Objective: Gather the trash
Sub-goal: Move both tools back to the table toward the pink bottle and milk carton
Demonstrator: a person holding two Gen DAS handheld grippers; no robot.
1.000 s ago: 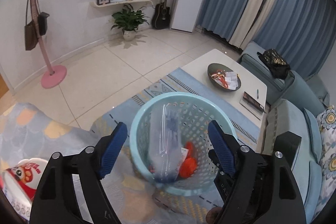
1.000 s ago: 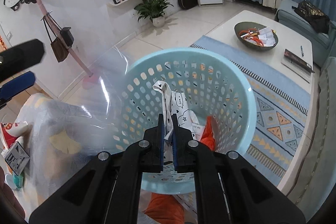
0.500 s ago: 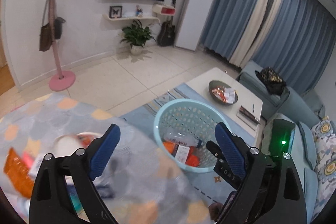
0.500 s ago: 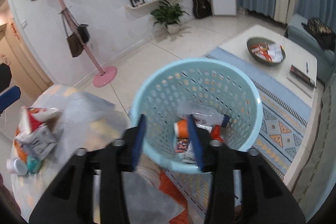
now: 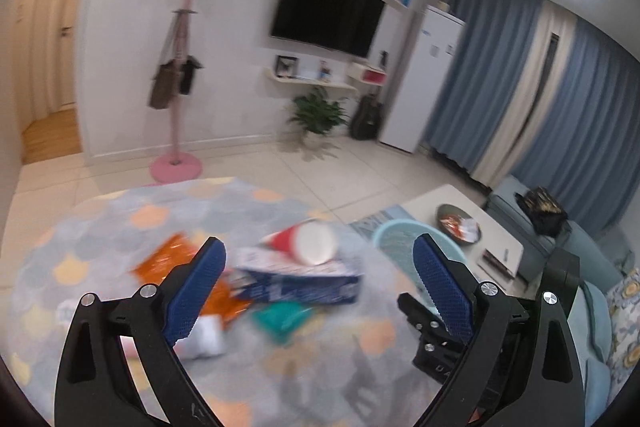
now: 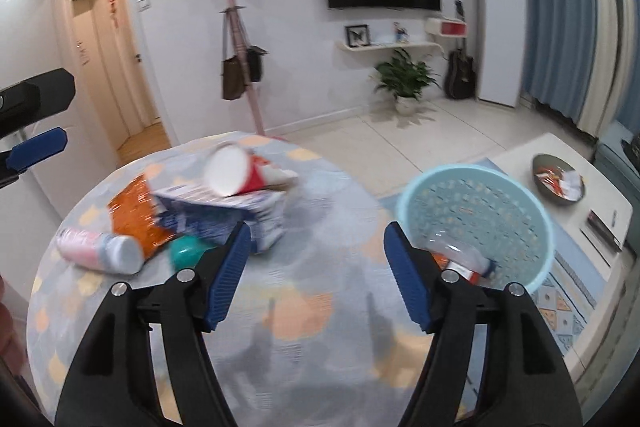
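Observation:
Trash lies on a round table with a patterned cloth [image 6: 304, 311]: a red-and-white paper cup [image 6: 236, 173] on a blue-and-white carton [image 6: 224, 215], an orange wrapper [image 6: 136, 215], a pink-and-white bottle [image 6: 98, 251] and a teal object [image 6: 186, 253]. The light blue basket [image 6: 480, 211] stands on the floor right of the table and holds a clear bottle [image 6: 460, 253]. My right gripper [image 6: 318, 275] is open and empty above the table. My left gripper [image 5: 320, 287] is open and empty over the carton [image 5: 296, 285] and cup [image 5: 308, 241]; it also shows at the left edge of the right wrist view [image 6: 34, 143].
A white coffee table [image 6: 568, 187] with a dark bowl [image 6: 558, 179] and a book stands beyond the basket. A blue sofa [image 5: 568, 239] is at the right. A pink coat stand [image 5: 176, 163] stands on the tiled floor behind the round table.
Both grippers pulled back from over the basket and swung left over the round table. The right gripper opened and let go of the patterned strip it was holding.

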